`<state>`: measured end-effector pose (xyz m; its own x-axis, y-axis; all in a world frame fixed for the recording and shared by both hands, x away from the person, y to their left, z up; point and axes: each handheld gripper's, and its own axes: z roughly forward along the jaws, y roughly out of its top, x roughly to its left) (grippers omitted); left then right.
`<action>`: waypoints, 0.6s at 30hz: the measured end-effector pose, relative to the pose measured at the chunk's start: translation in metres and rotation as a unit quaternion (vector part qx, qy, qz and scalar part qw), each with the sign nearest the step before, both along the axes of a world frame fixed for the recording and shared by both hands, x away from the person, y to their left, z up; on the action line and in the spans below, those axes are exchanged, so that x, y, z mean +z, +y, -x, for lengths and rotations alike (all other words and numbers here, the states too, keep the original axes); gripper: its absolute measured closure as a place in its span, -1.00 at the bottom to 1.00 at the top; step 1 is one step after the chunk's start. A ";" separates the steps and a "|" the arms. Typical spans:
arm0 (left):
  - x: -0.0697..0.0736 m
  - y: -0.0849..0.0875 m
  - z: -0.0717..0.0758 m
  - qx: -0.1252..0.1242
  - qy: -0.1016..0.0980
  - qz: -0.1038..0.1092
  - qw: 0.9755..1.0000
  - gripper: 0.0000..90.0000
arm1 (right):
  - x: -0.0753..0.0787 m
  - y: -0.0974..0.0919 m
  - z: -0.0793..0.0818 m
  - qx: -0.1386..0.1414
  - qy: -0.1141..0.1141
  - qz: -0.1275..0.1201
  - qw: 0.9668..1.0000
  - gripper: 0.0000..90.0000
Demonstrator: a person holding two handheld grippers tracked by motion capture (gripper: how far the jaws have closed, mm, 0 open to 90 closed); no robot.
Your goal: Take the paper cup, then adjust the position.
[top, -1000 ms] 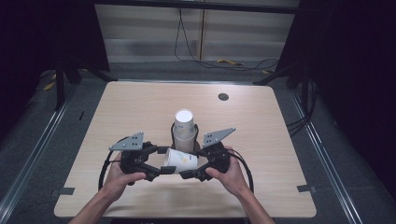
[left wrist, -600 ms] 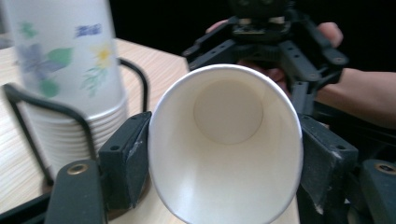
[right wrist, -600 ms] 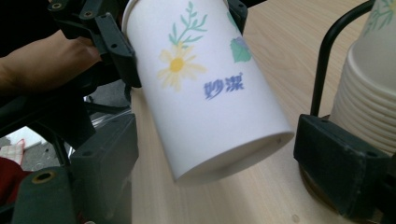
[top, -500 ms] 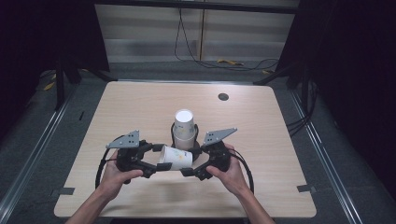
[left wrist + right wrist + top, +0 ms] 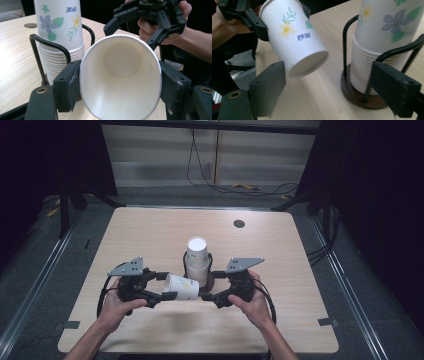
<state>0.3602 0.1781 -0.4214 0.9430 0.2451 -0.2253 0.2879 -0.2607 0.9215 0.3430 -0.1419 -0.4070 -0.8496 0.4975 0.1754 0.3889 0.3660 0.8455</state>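
Here, cup (image 5: pixel 181 287): lay on its side above the table (image 5: pixel 300 265), in front of the stack (image 5: pixel 197 257), between the two grippers.
Cup axis: near level; it ran across the table in the high view.
Cup mouth: pointed to the person's left, straight into the left gripper view's camera, squeezed slightly oval (image 5: pixel 120 75).
Cup base: pointed to the person's right, toward the right gripper (image 5: pixel 329 90).
Left gripper (image 5: pixel 156 292): jaws partly closed and clamped on the cup's rim, one pad on each side of the mouth.
Right gripper: jaws wide apart and holding nothing; they had just been opening. The cup's base hung near the left jaw in the right gripper view, apart from both pads.
Stack: upside-down flowered cups nested upright, just behind the held cup (image 5: pixel 60 32).
Holder (image 5: pixel 359 97): round dark wooden base with black wire loops rising around the stack.
Obstruction: the stack and holder stood just beside the right gripper's far jaw in its own view; one wire loop crossed behind that pad.
Hands: left hand (image 5: pixel 117 305) and right hand (image 5: pixel 255 302) each gripped a gripper body near the table's front edge.
Hole (image 5: pixel 239 224): small dark round spot in the tabletop, well behind the stack.
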 end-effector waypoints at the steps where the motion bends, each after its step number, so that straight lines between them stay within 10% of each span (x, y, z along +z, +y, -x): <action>1: 0.000 0.001 -0.001 0.002 -0.002 -0.007 1.000 -0.39 | 0.002 -0.002 0.001 -0.006 -0.004 0.001 1.000 -0.70; 18: 0.006 0.023 -0.010 0.044 0.008 -0.049 0.998 -0.39 | 0.000 -0.025 -0.001 -0.070 -0.016 0.002 0.997 -0.69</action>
